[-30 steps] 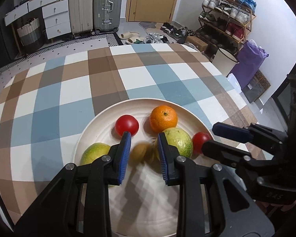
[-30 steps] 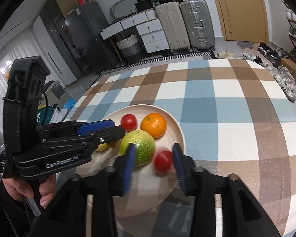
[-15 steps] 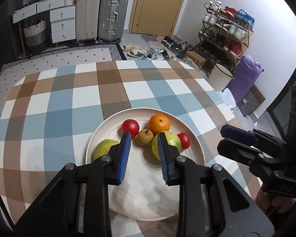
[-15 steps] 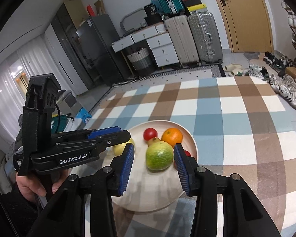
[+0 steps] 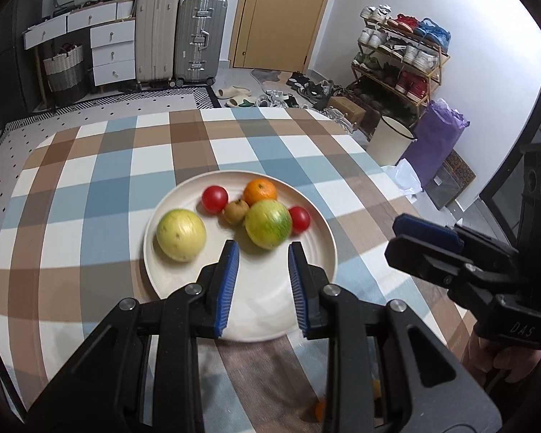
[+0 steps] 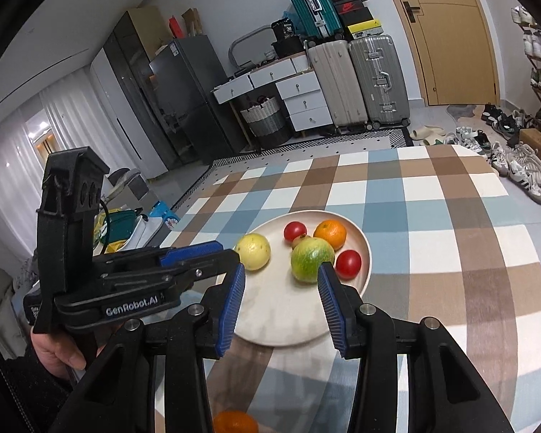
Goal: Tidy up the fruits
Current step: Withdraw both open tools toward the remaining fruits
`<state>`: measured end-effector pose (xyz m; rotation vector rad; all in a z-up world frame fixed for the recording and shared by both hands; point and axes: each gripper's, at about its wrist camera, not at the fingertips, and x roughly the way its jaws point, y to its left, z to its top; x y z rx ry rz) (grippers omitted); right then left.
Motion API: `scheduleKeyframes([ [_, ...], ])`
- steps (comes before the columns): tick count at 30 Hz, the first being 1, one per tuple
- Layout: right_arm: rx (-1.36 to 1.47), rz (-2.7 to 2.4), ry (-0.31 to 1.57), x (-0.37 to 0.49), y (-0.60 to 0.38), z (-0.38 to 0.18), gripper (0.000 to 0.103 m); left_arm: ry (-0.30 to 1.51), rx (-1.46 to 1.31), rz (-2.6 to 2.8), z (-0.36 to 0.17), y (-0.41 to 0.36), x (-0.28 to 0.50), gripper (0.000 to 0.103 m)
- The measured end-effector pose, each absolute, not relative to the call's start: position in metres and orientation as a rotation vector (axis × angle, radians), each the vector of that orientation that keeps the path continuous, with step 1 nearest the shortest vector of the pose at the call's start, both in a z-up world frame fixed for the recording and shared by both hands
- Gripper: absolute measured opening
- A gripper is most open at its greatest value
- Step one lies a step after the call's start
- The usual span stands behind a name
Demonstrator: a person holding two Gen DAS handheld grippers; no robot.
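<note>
Plate (image 5: 308, 319) on checked table: six fruits gathered on it, both the left gripper (image 5: 263, 287) and the right gripper (image 6: 281, 306) now drawn back, spread, empty; sorting nearly complete.

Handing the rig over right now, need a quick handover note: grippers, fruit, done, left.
Left gripper: open, empty, above the near part of the plate.
Right gripper: open, empty, at the plate's near edge.
On the plate: yellow-green fruit, green fruit, orange, two tomatoes, small brown fruit.
Done: six fruits plated.
Left: an orange object shows under the right gripper, possibly another fruit; check it.
</note>
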<state>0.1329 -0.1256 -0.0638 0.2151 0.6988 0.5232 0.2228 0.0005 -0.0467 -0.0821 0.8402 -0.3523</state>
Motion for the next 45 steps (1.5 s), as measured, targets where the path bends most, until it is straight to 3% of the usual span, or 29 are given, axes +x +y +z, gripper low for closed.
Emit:
scheduleKeyframes([
  [6,0.21,0.518,0.675,0.111,-0.129,-0.061,0.049,0.832,-0.081,-0.346,-0.05,-0.006,0.194,0.04],
  [9,0.208,0.512,0.663,0.1,-0.131,-0.059,0.053,0.832,-0.066,-0.318,-0.053,-0.009,0.182,0.058],
  [11,0.213,0.511,0.657,0.093,-0.133,-0.058,0.055,0.826,-0.075,-0.321,-0.054,-0.01,0.173,0.062],
  [15,0.22,0.503,0.631,0.076,-0.137,-0.055,0.069,0.814,-0.072,-0.293,-0.054,-0.011,0.156,0.078],
  [19,0.227,0.507,0.623,0.062,-0.139,-0.056,0.078,0.803,-0.08,-0.273,-0.054,-0.008,0.141,0.081],
  [24,0.25,0.509,0.647,0.046,-0.14,-0.063,0.081,0.802,-0.082,-0.254,-0.057,-0.005,0.124,0.085],
  [28,0.251,0.497,0.645,0.033,-0.14,-0.066,0.087,0.801,-0.071,-0.246,-0.061,-0.002,0.114,0.102],
  [45,0.253,0.483,0.71,-0.014,-0.14,-0.098,0.088,0.819,-0.095,-0.222,-0.088,0.01,0.063,0.102],
])
